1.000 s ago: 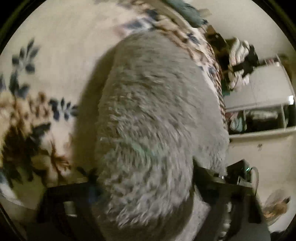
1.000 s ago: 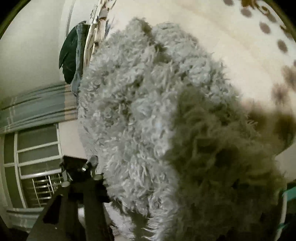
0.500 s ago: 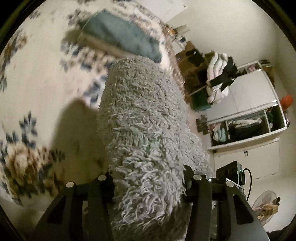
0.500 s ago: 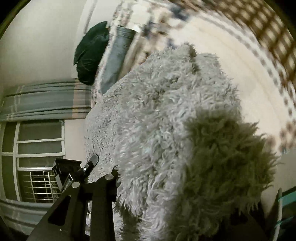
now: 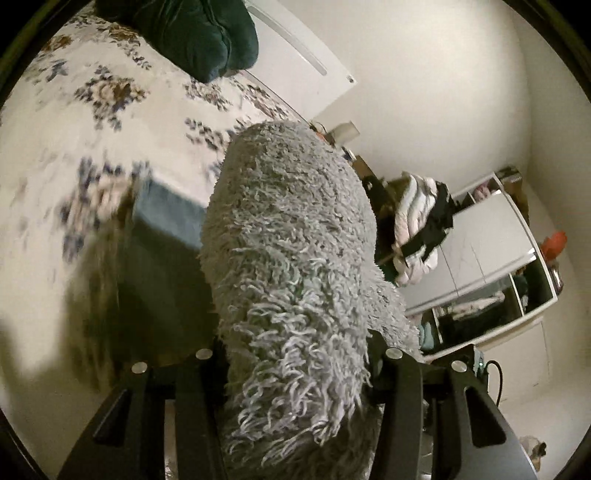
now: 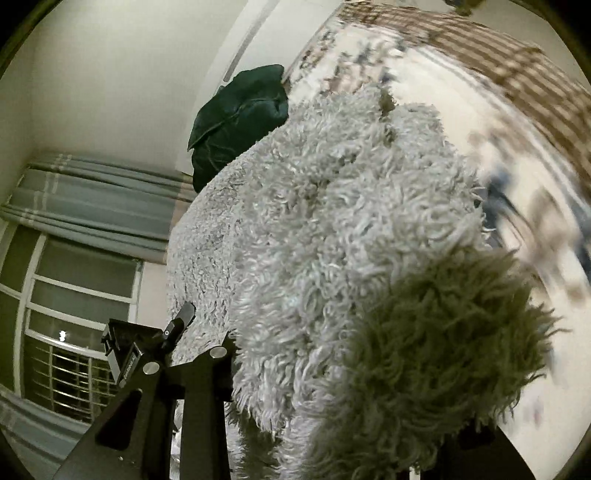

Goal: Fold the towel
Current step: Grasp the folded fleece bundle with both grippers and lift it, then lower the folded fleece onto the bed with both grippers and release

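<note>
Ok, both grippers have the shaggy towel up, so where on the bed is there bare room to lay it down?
Free: the floral bedspread between the dark green pillow and the folded blue towel. Crowded: the blue towel's patch just left of the grey shaggy towel held by the left gripper. The right gripper view is mostly blocked and blurred.

left gripper [image 5: 295, 373]: jaws clamped on towel [image 5: 291, 258] | right gripper [image 6: 332, 373]: jaws clamped on towel

towel [image 5: 295, 258]: grey, shaggy long-loop pile
state: bunched, lifted off the bedding
pose: rises forward from between left gripper fingers
right-wrist view [image 6: 332, 240]: thick mound filling frame, near end shadowed, over right finger
</note>
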`<action>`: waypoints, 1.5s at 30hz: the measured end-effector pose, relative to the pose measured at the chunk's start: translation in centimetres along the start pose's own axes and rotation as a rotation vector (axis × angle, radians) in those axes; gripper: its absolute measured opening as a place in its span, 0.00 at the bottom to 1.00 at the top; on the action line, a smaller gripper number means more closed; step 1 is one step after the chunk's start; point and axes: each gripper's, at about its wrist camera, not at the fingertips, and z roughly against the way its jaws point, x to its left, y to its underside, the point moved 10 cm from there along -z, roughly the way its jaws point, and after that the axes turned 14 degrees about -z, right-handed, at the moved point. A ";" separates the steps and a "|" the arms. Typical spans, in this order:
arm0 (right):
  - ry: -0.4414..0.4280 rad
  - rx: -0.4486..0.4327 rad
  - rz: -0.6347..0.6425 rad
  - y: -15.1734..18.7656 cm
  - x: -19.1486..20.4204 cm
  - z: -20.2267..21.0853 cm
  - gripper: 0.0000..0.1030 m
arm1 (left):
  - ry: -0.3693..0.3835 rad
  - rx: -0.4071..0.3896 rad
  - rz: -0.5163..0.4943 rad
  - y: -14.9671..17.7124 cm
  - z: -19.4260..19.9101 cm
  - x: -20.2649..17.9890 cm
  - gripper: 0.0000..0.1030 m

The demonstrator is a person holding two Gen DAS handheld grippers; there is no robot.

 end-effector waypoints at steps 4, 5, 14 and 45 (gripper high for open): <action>0.032 0.007 0.024 -5.5 0.3 -7.4 0.34 | -0.055 0.030 0.024 -2.6 -3.2 6.6 0.44; 0.043 0.016 0.024 -6.1 0.1 -9.2 0.34 | -0.070 0.052 0.044 -2.5 -4.4 8.9 0.44; 0.223 0.099 0.035 -6.9 -5.4 -14.8 0.59 | -0.170 0.195 0.036 1.1 -6.2 14.7 0.52; 0.799 -0.343 0.455 0.6 5.1 5.4 1.00 | -0.706 0.153 -0.321 2.3 9.0 -1.3 0.95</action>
